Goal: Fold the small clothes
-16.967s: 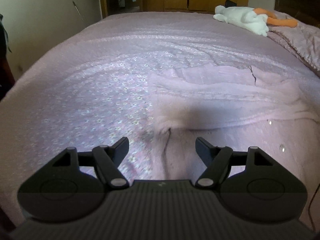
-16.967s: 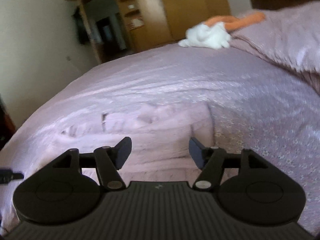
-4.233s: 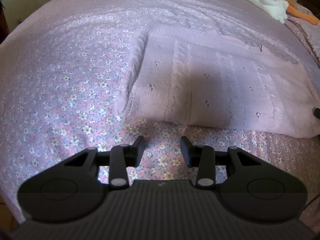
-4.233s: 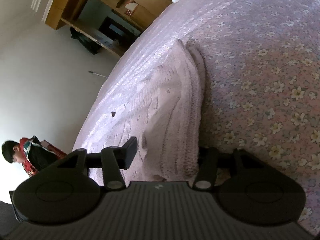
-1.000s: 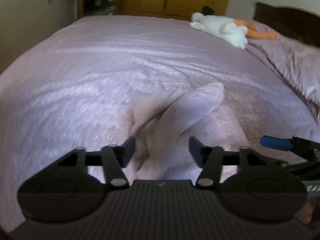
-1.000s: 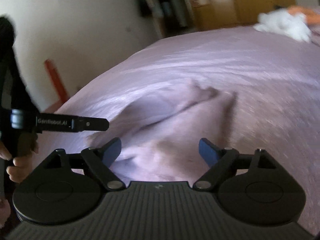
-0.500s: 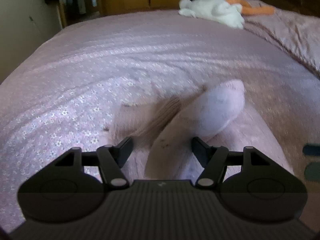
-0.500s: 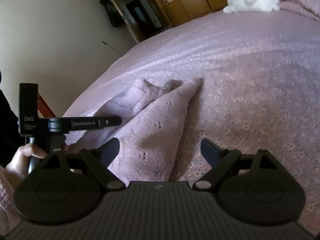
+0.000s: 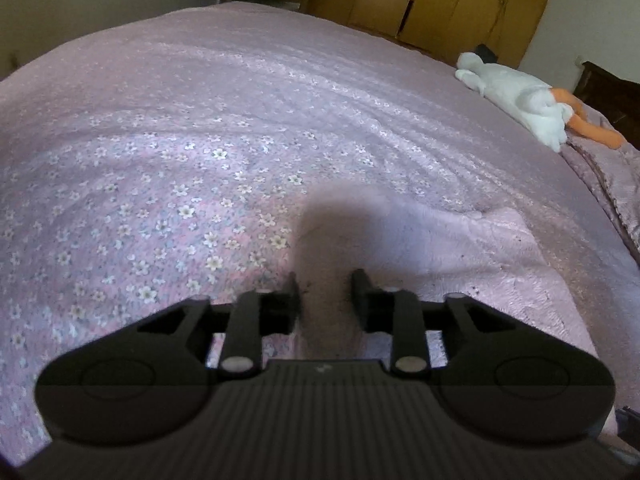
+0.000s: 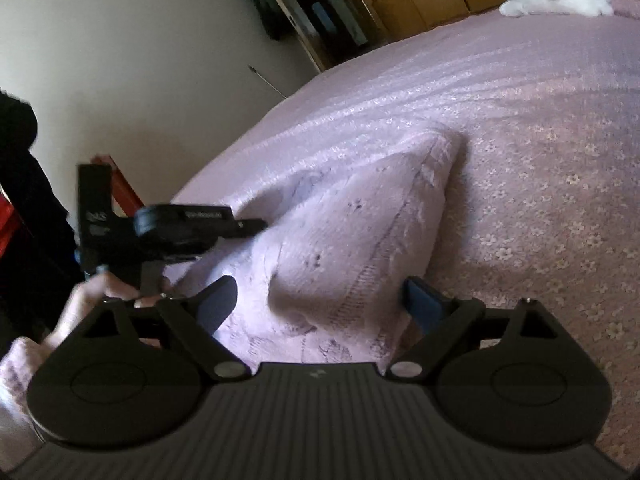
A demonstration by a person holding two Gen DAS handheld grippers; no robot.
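While left gripper [image 9: 325, 294] pinches pink knit garment [image 10: 352, 236] & right gripper [image 10: 320, 300] gapes, fold's approx. half done.

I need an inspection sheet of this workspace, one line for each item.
Surface: bedspread, pink with flowers, lightly wrinkled.
Job's things: pink knit bunched on the bed, not flat.
Clutter: plush toy at the far side.
Grippers: left gripper narrowed around a fold of the knit, contact unclear; right gripper open wide, knit between its fingers.
Cables: nothing seen.
Surroundings: wooden wardrobe, white wall.
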